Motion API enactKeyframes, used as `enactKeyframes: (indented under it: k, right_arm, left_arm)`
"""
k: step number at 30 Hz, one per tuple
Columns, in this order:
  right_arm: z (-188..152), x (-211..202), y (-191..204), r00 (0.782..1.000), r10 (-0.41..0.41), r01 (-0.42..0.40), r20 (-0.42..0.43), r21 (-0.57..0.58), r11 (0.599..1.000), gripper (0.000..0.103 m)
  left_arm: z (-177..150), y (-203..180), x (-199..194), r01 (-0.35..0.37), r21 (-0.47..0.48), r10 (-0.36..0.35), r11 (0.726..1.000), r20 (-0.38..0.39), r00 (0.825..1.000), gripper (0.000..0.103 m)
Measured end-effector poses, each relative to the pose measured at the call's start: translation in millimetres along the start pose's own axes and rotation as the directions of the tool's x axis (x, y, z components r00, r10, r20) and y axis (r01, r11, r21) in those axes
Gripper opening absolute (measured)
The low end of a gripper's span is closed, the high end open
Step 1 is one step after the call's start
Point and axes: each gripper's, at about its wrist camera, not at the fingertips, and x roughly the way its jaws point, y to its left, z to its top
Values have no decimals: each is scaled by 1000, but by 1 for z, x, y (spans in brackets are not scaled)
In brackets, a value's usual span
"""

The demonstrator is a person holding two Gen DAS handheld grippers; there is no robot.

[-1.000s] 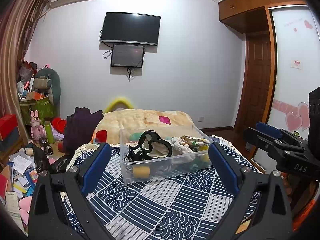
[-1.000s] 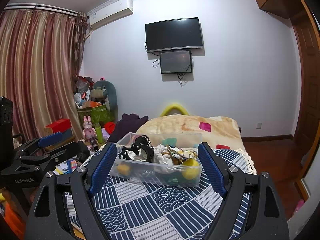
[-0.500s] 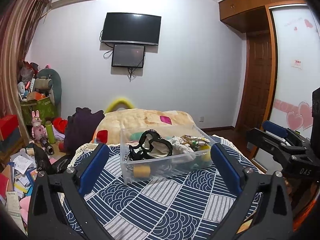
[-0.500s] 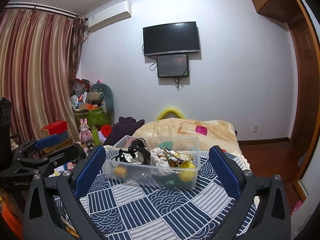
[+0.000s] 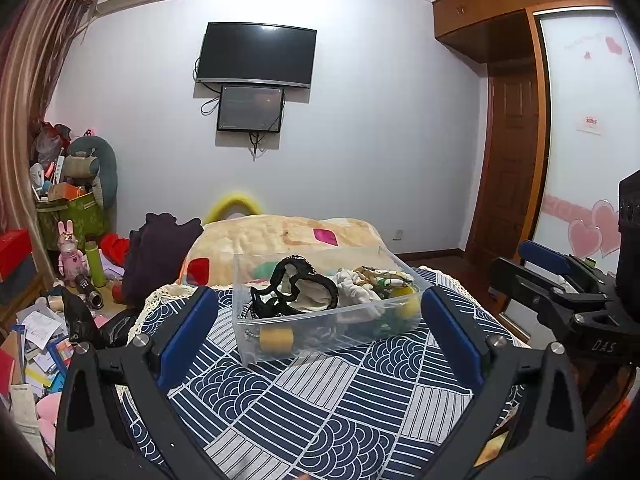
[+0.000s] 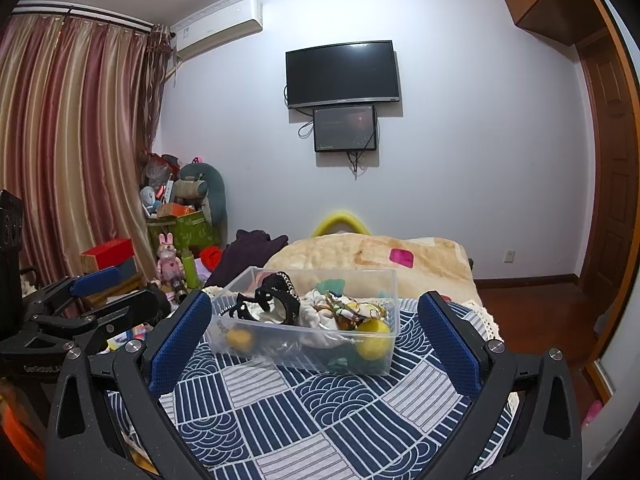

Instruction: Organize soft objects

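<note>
A clear plastic bin [image 5: 340, 332] stands on the blue-and-white patterned bedspread [image 5: 320, 408], just beyond both grippers. It holds a black lacy band [image 5: 304, 280], white cloth [image 5: 352, 284], a yellow foam roll [image 5: 276, 338] and a yellow ball [image 6: 374, 342]. My left gripper [image 5: 318, 308] is open with nothing between its blue pads [image 5: 188, 332]. My right gripper [image 6: 315, 304] is open wide and also holds nothing. In the right wrist view the bin [image 6: 296, 348] sits just ahead of the fingertips. Each gripper shows at the edge of the other's view.
Behind the bin lie a beige blanket [image 5: 288, 236] and a dark purple garment [image 5: 156, 252]. Toys, boxes and papers [image 5: 40, 332] crowd the floor at the left by the curtain. A wooden wardrobe and door [image 5: 508, 152] stand at the right.
My right gripper's jaws have spread wider apart. Both hands stay where they were and the bin has not moved.
</note>
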Motion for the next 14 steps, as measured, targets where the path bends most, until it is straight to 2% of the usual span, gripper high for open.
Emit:
enactKeyframes:
  k: [14]
  right_arm:
    - [-4, 1, 1, 1000, 3, -3, -10, -4, 1000, 103]
  left_arm:
    - [0, -2, 0, 6, -1, -6, 1000, -3, 1000, 103]
